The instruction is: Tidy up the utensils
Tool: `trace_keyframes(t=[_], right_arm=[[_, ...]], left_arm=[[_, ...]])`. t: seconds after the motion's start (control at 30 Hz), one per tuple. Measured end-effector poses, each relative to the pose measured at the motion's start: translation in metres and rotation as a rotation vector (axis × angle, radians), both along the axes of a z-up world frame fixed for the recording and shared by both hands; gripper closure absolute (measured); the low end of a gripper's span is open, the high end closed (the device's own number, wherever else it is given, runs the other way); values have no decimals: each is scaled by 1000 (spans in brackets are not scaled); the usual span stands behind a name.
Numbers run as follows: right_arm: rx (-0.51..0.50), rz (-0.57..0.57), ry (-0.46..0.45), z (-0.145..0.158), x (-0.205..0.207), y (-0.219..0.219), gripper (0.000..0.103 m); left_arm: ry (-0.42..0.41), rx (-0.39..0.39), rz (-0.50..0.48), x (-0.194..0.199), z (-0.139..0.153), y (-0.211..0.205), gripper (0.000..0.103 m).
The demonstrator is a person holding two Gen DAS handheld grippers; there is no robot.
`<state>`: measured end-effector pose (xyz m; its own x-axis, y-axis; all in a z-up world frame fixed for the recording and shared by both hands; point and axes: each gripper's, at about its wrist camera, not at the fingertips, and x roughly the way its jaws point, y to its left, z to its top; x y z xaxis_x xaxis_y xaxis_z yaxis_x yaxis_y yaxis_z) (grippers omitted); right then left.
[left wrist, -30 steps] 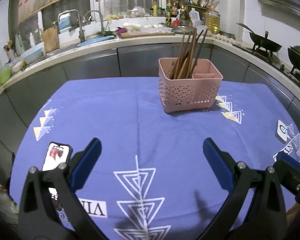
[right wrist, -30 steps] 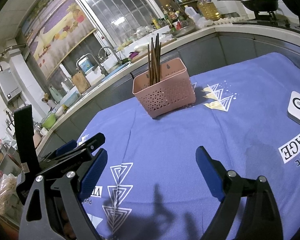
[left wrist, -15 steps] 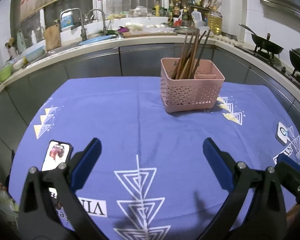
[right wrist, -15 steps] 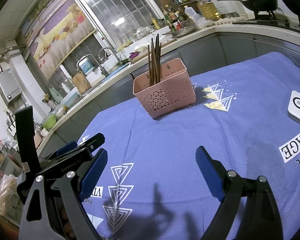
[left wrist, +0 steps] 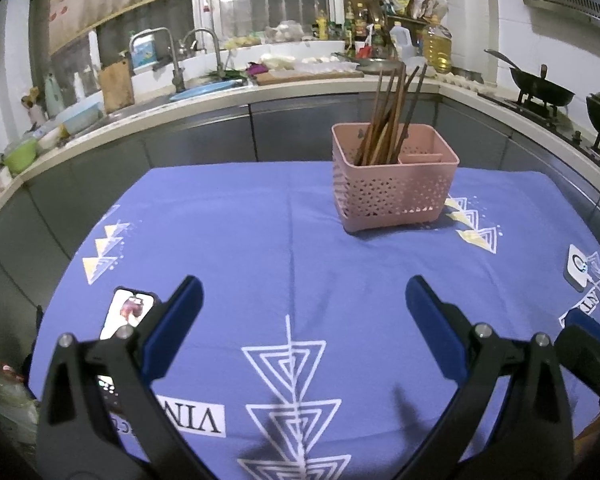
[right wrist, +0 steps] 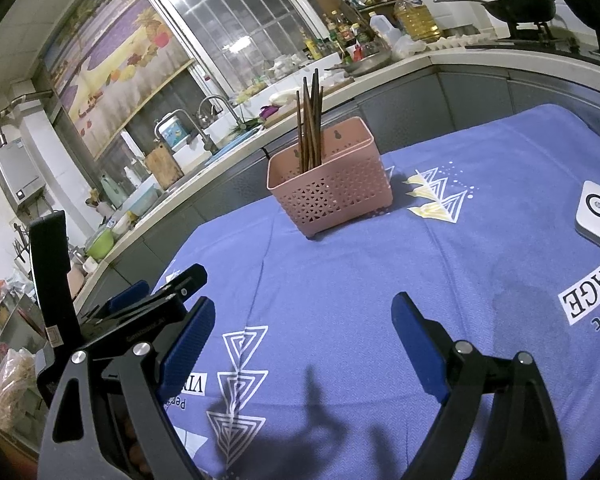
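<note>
A pink perforated utensil basket (left wrist: 396,190) stands on the blue cloth toward the far right. Several brown chopsticks (left wrist: 388,120) stand upright in its left compartment. The basket (right wrist: 332,188) and chopsticks (right wrist: 310,120) also show in the right wrist view. My left gripper (left wrist: 303,304) is open and empty, low over the near part of the cloth. My right gripper (right wrist: 302,332) is open and empty, beside the left one, whose black body (right wrist: 152,312) shows at its left.
A phone (left wrist: 126,312) lies on the cloth at the near left. A small white device (right wrist: 596,212) lies at the right edge. The blue tablecloth (left wrist: 260,240) covers the table. Kitchen counters with a sink, bottles and a wok ring the table.
Both grippers stay open and nearly still. The left view has shifted slightly, the basket sitting a little further right and lower.
</note>
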<state>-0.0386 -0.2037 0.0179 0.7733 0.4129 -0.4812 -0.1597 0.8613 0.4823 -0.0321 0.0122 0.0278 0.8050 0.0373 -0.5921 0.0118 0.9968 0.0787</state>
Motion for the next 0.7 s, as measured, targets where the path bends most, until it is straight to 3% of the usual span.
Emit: trace_keyframes(t=[0.7], right_arm=[[3,-4,-11,3,-4,-1,17]], left_arm=[[16,-11,-21,-1,-1,-5,6]])
